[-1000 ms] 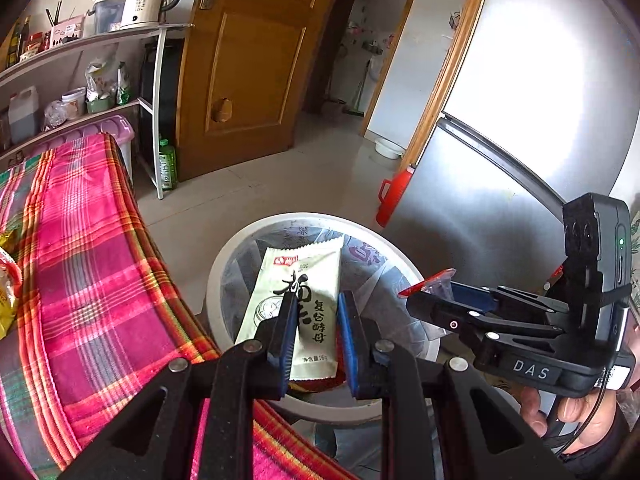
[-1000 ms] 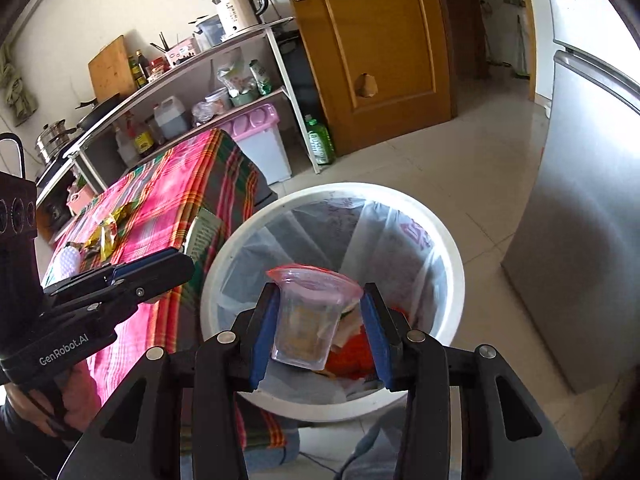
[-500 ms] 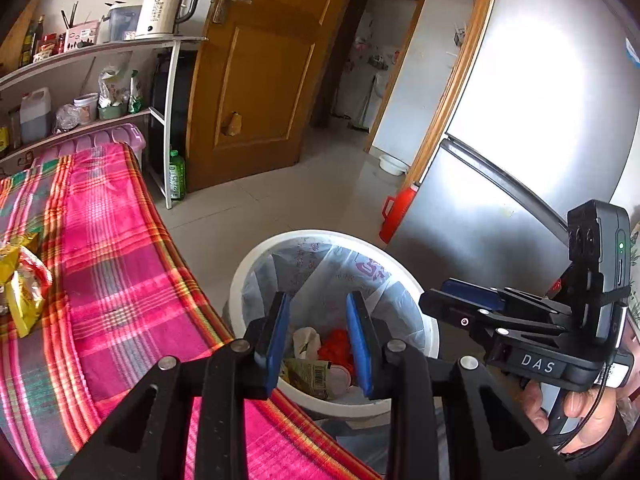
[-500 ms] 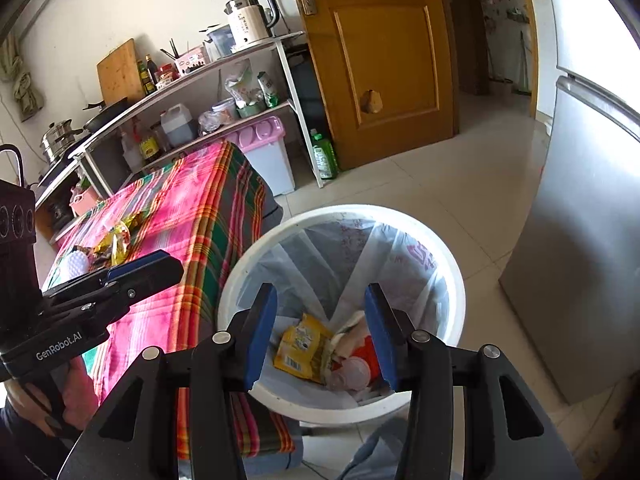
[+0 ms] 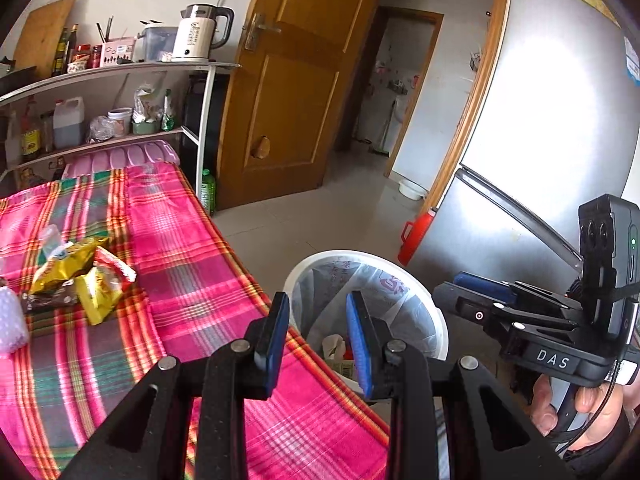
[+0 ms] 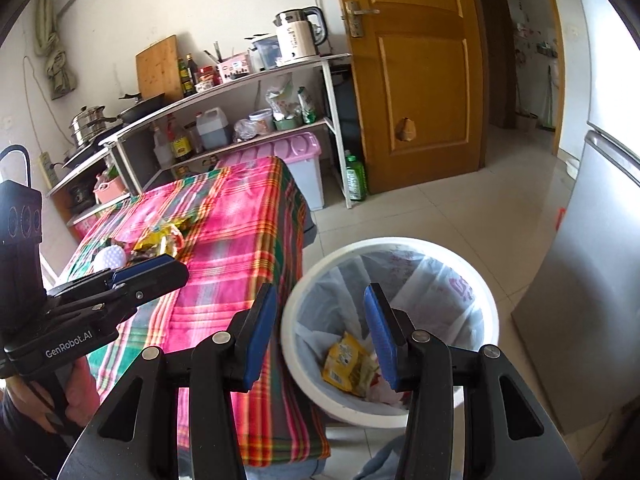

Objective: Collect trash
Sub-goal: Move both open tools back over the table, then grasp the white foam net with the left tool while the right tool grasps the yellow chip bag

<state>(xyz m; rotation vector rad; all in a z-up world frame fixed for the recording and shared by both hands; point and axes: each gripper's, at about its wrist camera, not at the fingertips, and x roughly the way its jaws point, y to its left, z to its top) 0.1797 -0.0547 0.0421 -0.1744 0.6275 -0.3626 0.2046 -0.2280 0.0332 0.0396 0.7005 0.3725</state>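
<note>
A white bin (image 5: 416, 280) lined with a clear bag stands on the floor by the table's end; it also shows in the right wrist view (image 6: 492, 320). Wrappers lie inside it, among them a yellow packet (image 6: 346, 366). My left gripper (image 5: 318, 340) is open and empty over the table edge beside the bin. My right gripper (image 6: 320, 334) is open and empty above the bin's near rim. On the pink plaid tablecloth (image 5: 192, 280) lie yellow wrappers (image 5: 80, 268) and a white bumpy object (image 5: 10, 320); the wrappers also show in the right wrist view (image 6: 160, 236).
A silver fridge (image 5: 540, 140) stands right of the bin, with a red jug (image 5: 414, 236) at its foot. A shelf rack (image 6: 240, 112) with a kettle and bottles, a pink-lidded box (image 6: 296, 160) and a wooden door (image 6: 416, 72) are behind the table.
Both grippers let go of their trash, a snack wrapper and a plastic bag, into the bin. Both have since pulled up and back toward the table, jaws open.
</note>
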